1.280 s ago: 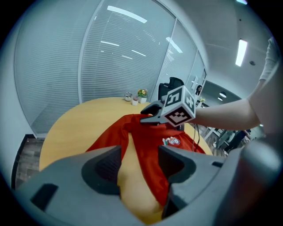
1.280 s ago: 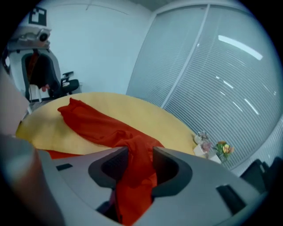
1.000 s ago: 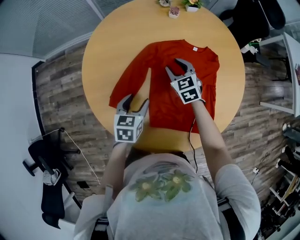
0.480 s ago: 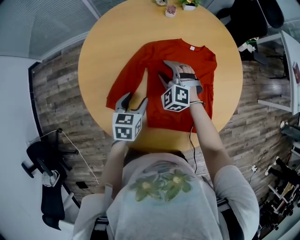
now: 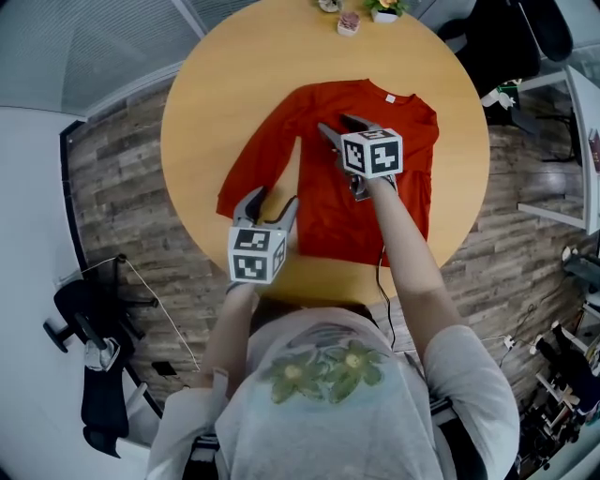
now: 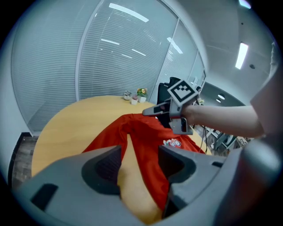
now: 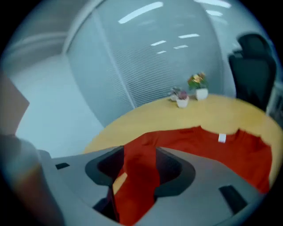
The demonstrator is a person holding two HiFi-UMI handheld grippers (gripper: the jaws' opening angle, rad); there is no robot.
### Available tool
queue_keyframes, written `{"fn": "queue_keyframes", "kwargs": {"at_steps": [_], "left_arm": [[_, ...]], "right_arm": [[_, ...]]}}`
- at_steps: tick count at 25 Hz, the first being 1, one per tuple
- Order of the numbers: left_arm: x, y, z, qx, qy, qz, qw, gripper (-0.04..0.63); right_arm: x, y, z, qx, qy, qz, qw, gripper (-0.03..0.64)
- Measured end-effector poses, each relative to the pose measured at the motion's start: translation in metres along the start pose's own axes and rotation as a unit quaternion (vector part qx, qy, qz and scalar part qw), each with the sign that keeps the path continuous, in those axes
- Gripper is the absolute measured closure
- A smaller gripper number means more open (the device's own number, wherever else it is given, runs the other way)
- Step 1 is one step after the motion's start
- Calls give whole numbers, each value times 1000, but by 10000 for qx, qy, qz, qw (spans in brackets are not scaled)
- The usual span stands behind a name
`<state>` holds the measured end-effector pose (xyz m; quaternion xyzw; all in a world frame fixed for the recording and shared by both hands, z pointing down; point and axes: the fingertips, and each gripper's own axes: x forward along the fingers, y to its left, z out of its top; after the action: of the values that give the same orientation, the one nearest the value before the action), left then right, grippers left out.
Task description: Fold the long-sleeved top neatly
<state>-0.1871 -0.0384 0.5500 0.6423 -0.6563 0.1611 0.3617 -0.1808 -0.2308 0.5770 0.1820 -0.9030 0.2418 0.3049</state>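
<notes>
A red long-sleeved top lies spread on the round wooden table, collar toward the far side, one sleeve stretched toward the left edge. My right gripper hovers over the chest, below the collar. Its jaws have just been opening and stand open. In the right gripper view a strip of the red top shows in the gap, not pinched by the pads. My left gripper is open and holds nothing, near the hem between sleeve and body; the top and the right gripper lie beyond its jaws.
Small plant pots stand at the table's far edge. A black office chair is behind the table at the right and another chair stands on the wooden floor at the left. A cable hangs from the right hand.
The right gripper has rolled so its marker cube faces up and has shifted toward the collar, with its jaws spread wider. The left gripper has stayed put.
</notes>
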Motion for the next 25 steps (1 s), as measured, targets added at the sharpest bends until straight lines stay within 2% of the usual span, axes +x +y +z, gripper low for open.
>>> {"fn": "queue_keyframes", "kwargs": {"at_steps": [1, 2, 3, 5, 6, 7, 8, 10, 14, 16, 18, 21, 23, 25], "left_arm": [[-1, 2, -1, -6, 6, 18, 10000, 336], [-2, 3, -2, -17, 11, 36, 10000, 336], [-3, 5, -3, -33, 12, 55, 10000, 336], [-5, 7, -4, -74, 7, 95, 9999, 336], [-6, 9, -5, -96, 0, 115, 9999, 336], [-7, 12, -6, -115, -7, 133, 9998, 336], [-8, 14, -6, -131, -10, 149, 9998, 336], [-9, 20, -7, -149, -11, 171, 9997, 336], [-7, 24, -4, -171, -38, 180, 9997, 336], [-6, 23, 0, -174, -77, 165, 9997, 336], [-6, 21, 4, -161, -117, 155, 9997, 336], [-9, 19, 7, -149, -164, 153, 9996, 336], [-12, 20, 5, -164, -172, 179, 9996, 336], [-15, 23, 2, -196, -172, 238, 9994, 336]], "right_arm": [[9, -10, 1, 654, 14, -29, 9979, 390], [18, -19, -3, 1052, 141, -119, 9943, 390], [28, -26, -10, 1188, 360, -227, 9920, 390], [41, -27, -26, 953, 822, -364, 9914, 393], [43, -24, -30, 731, 940, -406, 9920, 424], [42, -21, -30, 505, 944, -462, 9932, 501], [38, -18, -27, 310, 848, -532, 9945, 555], [24, -15, -11, 102, 469, -658, 9967, 567], [-18, -15, 44, -24, -615, -807, 9948, 571], [-36, -9, 72, -210, -1048, -700, 9918, 571], [-39, 5, 86, -437, -1157, -415, 9915, 571], [-18, 35, 74, -631, -661, 265, 9955, 571], [3, 47, 49, -693, -148, 463, 9964, 556], [18, 45, 26, -931, 212, 171, 9953, 430]]}}
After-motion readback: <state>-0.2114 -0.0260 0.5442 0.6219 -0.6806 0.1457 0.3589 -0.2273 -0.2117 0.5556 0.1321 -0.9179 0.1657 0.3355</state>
